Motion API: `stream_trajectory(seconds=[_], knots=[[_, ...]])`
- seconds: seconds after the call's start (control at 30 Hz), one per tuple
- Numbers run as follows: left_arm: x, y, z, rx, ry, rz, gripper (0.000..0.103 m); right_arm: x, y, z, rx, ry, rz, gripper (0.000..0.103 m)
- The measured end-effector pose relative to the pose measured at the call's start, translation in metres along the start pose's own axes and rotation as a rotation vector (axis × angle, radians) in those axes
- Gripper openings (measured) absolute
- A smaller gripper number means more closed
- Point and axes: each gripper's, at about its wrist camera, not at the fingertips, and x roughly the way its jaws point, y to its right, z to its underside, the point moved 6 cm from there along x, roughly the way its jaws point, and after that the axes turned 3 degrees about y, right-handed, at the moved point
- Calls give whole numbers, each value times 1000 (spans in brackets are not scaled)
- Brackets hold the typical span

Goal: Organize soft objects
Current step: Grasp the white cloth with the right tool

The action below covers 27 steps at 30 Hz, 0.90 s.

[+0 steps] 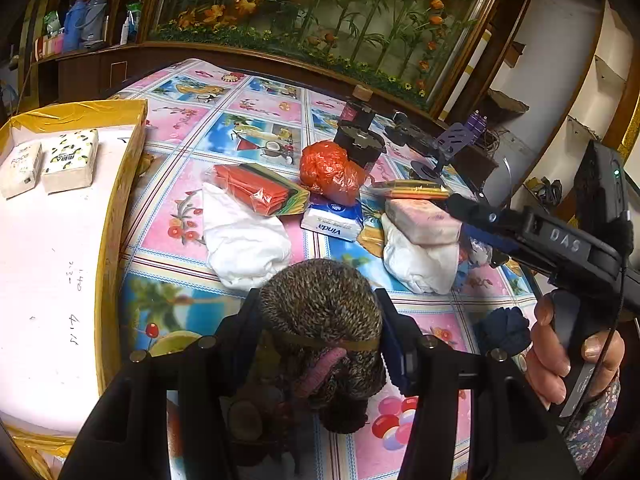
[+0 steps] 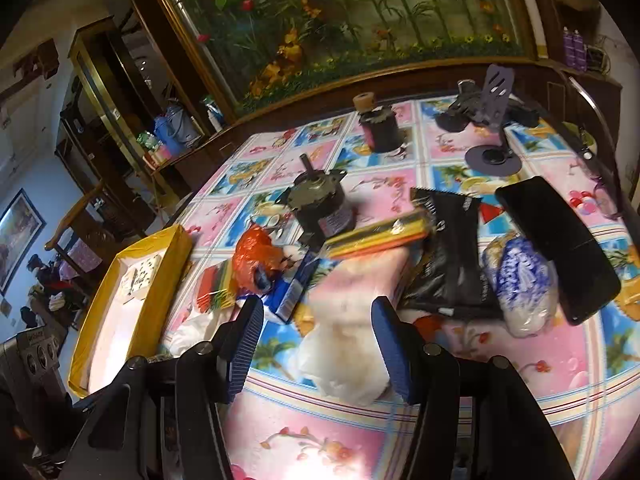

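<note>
The left gripper angled downward, clamped on a speckled knitted bundle. The right gripper stood unclenched above a white cloth, the yellow-edged box at ten o'clock.

A brown-and-cream speckled knit bundle with a pink band sits over a pink-and-blue tablecloth printed with palms and flowers. The tray has yellow walls and a white floor. There's an orange bag, 2 white cloth wads, and a blue-white tissue pack.
</note>
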Motion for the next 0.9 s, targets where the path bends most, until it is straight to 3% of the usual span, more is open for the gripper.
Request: stream_trajectory(seconds=[0.13,0.23,0.3,0.37,0.4,0.47,0.5,0.53,0.6,0.67,0.77,0.9], knots=[[1,1,0,5,2,3,53,13,-1,12,-24,-75,12,64],[2,1,-1,5,2,5,53,19,-12,22,-97,-106,36,80],[1,2,0,4,-1,5,53,27,-18,30,-144,-131,67,80],[2,3,0,6,-2,6,53,38,-15,38,-164,-167,116,70],[1,4,0,7,-1,5,53,44,-11,42,-167,-185,151,59],[1,4,0,7,-1,7,53,43,-8,41,-186,-160,195,48],[1,4,1,8,-3,7,53,42,-6,40,-177,-157,194,35],[1,4,1,7,-3,6,53,41,-5,40,-169,-158,183,21],[2,4,1,4,-5,6,53,39,-11,42,-166,-170,116,17],[1,3,1,-1,-4,7,53,31,-26,41,-176,-151,11,17],[0,2,0,-3,2,4,53,4,-47,30,-187,-41,-144,18],[0,2,0,2,4,1,53,-19,-63,21,-191,58,-266,18]])
